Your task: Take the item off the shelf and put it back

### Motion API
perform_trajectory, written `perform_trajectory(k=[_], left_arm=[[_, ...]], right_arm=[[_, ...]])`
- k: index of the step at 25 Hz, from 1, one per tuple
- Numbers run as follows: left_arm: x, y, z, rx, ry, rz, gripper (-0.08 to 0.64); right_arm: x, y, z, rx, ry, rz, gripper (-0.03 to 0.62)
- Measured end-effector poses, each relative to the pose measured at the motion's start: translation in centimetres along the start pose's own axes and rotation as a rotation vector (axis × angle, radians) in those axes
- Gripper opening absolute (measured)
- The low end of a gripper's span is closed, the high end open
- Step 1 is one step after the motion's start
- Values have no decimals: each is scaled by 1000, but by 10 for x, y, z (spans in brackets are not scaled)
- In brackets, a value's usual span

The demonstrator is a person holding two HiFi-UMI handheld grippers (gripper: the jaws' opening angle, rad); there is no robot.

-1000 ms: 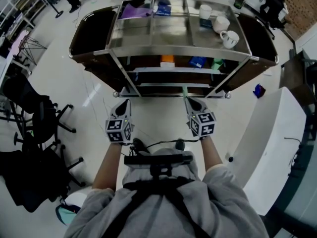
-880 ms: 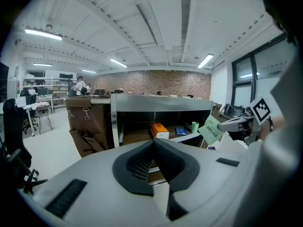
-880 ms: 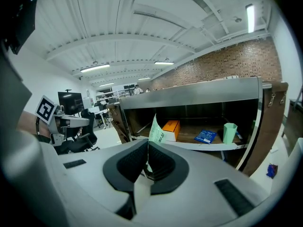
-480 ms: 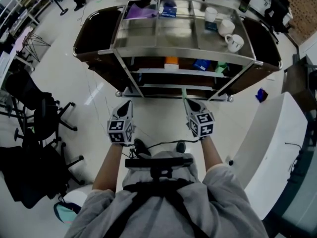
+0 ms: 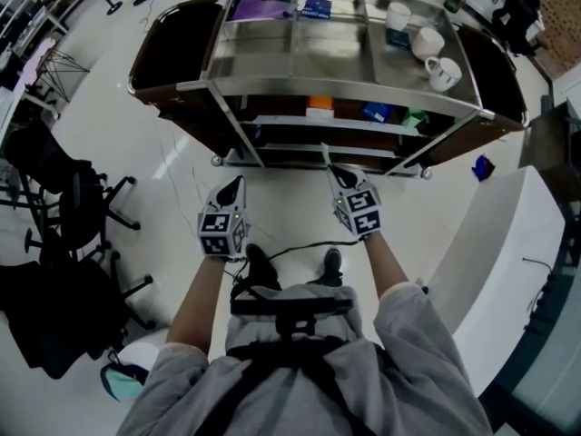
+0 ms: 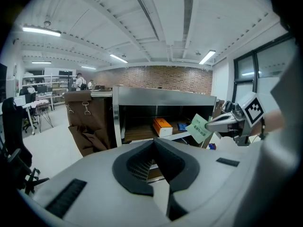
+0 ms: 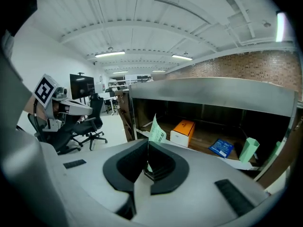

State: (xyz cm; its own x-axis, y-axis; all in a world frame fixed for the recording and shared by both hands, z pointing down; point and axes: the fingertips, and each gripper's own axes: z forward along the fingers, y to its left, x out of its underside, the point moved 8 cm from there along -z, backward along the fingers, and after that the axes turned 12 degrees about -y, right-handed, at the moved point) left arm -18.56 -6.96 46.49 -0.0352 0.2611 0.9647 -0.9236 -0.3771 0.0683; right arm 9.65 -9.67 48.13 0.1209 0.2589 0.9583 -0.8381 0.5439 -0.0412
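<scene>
A steel cart [image 5: 272,87] with open shelves stands in front of me. My right gripper [image 5: 330,168] is shut on a thin green packet [image 5: 324,154], which it holds upright just short of the middle shelf's front edge. The packet [image 7: 156,130] rises out of the right gripper [image 7: 147,149], and the packet [image 6: 199,128] also shows in the left gripper view at the tip of the right gripper [image 6: 211,125]. My left gripper [image 5: 236,183] hangs over the floor to the left, shut and holding nothing. On the shelf lie an orange box [image 7: 183,131], a blue packet [image 7: 221,147] and a green pack [image 7: 248,149].
Three white mugs [image 5: 427,42] stand on the cart's top at the right, with a purple item [image 5: 252,5] and a blue box [image 5: 315,7] at the back. Black office chairs [image 5: 73,207] stand at the left. A white counter [image 5: 495,262] runs along the right.
The right gripper has moved forward and a little left with the green packet, closer to the shelf's front. The cart looks nearer. The left gripper has hardly moved.
</scene>
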Motion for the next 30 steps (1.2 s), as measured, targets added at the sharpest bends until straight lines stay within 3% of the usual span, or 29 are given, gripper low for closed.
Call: perform_trajectory(k=[9, 21, 30], left_arm=[[8, 20, 38, 13, 28, -14, 5], [45, 62, 89, -6, 51, -71, 5], [66, 81, 119, -4, 62, -77, 5]], right_arm=[[-2, 8, 84, -56, 24, -127, 8], [8, 14, 194, -81, 73, -426, 8], [24, 11, 255, -42, 97, -549, 8]])
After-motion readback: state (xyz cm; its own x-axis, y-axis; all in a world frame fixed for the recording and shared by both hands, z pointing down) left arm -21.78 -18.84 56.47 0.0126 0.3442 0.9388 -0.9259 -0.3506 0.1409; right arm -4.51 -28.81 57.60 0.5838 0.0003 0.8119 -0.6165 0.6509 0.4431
